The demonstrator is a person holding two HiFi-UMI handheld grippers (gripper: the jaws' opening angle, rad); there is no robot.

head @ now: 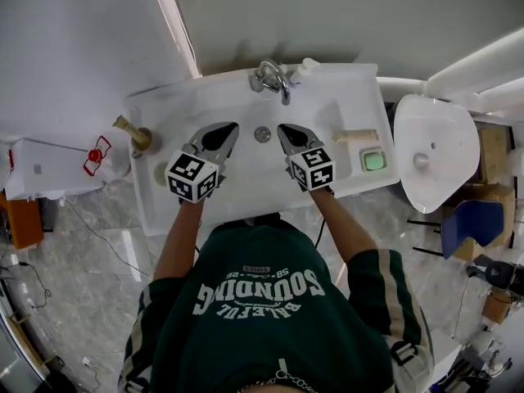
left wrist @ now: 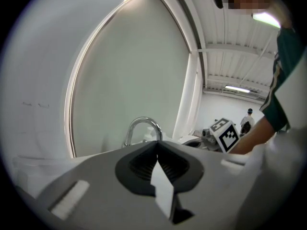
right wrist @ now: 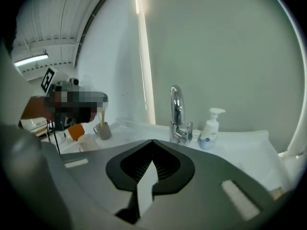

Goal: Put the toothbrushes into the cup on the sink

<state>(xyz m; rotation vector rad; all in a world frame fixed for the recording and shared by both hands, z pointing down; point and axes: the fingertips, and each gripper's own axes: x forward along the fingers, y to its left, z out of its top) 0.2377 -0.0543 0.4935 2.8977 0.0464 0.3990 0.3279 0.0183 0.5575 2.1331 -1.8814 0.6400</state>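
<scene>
A grey cup [head: 142, 141] stands on the left ledge of the white sink [head: 246, 187], with a beige toothbrush [head: 124, 124] leaning out of it. The right gripper view shows the same cup [right wrist: 103, 130] and toothbrush [right wrist: 101, 115] at its left. A pale beige stick-shaped object [head: 354, 136], possibly a toothbrush, lies on the right ledge. My left gripper [head: 227, 128] and right gripper [head: 284, 128] hover side by side over the basin, pointing at the tap [head: 272, 79]. The left gripper [left wrist: 157, 142] and the right gripper [right wrist: 152, 141] are both shut with nothing between their fingers.
A soap pump bottle [right wrist: 209, 128] stands right of the tap [right wrist: 177, 114]. A green soap [head: 373, 160] sits in a dish on the right ledge, and a second white cup [right wrist: 87, 142] stands near the grey one. A white rounded fixture [head: 434, 150] is beside the sink's right end.
</scene>
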